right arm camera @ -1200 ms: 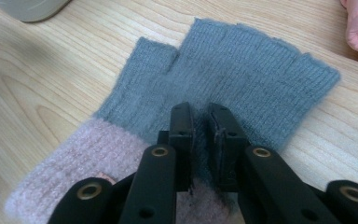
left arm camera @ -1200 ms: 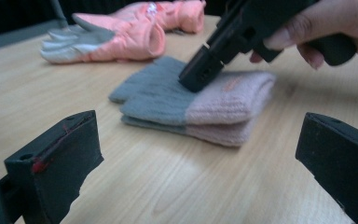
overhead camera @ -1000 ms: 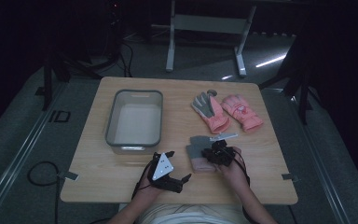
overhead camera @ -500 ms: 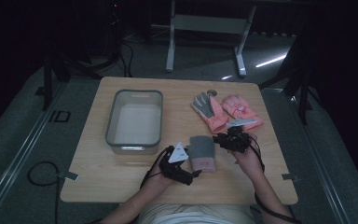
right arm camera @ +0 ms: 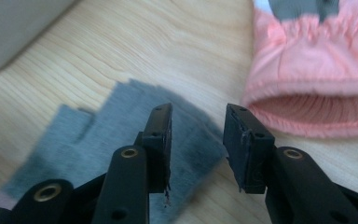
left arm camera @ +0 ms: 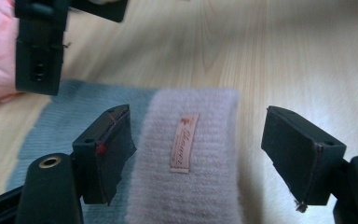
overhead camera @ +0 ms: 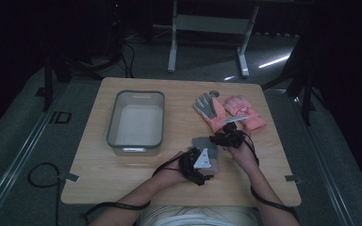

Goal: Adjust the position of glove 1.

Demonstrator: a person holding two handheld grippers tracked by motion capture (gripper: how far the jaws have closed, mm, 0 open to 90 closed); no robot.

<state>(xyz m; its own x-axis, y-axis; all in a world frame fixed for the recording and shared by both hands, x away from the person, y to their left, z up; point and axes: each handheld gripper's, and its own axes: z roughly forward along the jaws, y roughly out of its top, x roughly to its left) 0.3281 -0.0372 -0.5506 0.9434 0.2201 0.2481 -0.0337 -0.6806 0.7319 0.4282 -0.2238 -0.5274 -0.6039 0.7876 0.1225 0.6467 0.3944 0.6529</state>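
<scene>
A knit glove with a grey hand (overhead camera: pixel 202 142) and a mauve cuff (left arm camera: pixel 191 154) lies flat at the table's front centre. My left gripper (overhead camera: pixel 198 162) is open, its jaws (left arm camera: pixel 200 123) straddling the cuff and its small label without touching it. Just beyond the glove's far end, my right gripper (overhead camera: pixel 226 139) hangs open (right arm camera: pixel 199 116) over the edge of the grey knit (right arm camera: pixel 98 140), with nothing between its pads. The left gripper view also catches the right gripper (left arm camera: pixel 39 51) at the upper left.
Two pink gloves lie at the back right, one grey-palmed (overhead camera: pixel 209 110) and one plain (overhead camera: pixel 244 112); a pink cuff (right arm camera: pixel 317 84) opens close to my right gripper. An empty grey bin (overhead camera: pixel 111 127) stands left of centre. Bare wood (overhead camera: pixel 122 179) shows at the front left.
My left gripper has moved right until it sits over the knit glove's cuff. My right gripper has moved away from the person to the glove's far end, near the pink gloves.
</scene>
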